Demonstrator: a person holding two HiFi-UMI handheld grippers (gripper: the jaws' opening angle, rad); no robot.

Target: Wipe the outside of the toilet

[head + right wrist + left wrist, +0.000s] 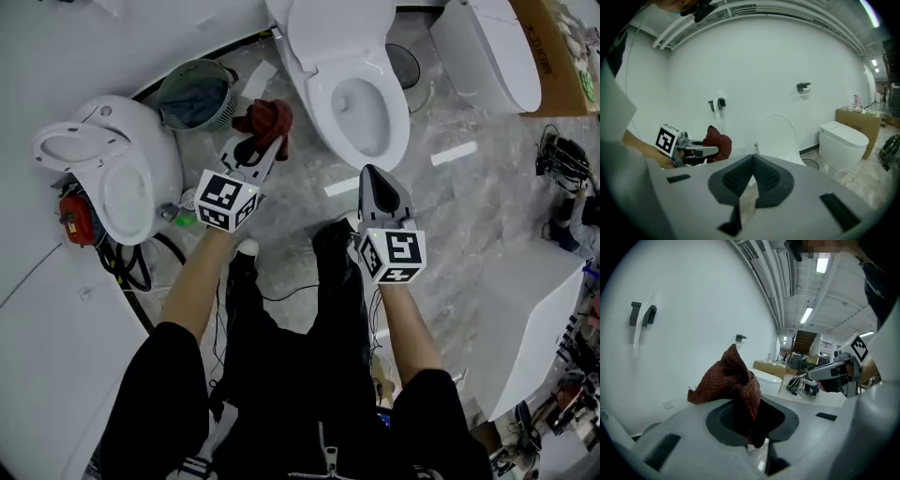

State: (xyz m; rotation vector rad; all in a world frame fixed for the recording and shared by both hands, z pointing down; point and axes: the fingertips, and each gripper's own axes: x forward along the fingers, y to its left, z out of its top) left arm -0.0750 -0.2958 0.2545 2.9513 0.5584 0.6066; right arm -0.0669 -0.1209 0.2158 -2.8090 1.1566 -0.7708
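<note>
Marbled grey floor (469, 206), white wall (764, 61) | left tongs (267, 148) clamp red cloth (267, 117) near toilet (342, 28) | right tongs (375, 180) closed, empty

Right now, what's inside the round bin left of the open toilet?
The bin shows only crumpled grey-blue material, a liner or cloth; whatever lies beneath is covered. The red cloth is outside it.

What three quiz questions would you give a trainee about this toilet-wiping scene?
1. True or false: the left gripper is shut on the red cloth.
2. The middle toilet has its lid: A) up, B) down.
3. Fill in: the right gripper is shut and holds ____.

Key: 1 true; 2 A; 3 nothing.
</note>
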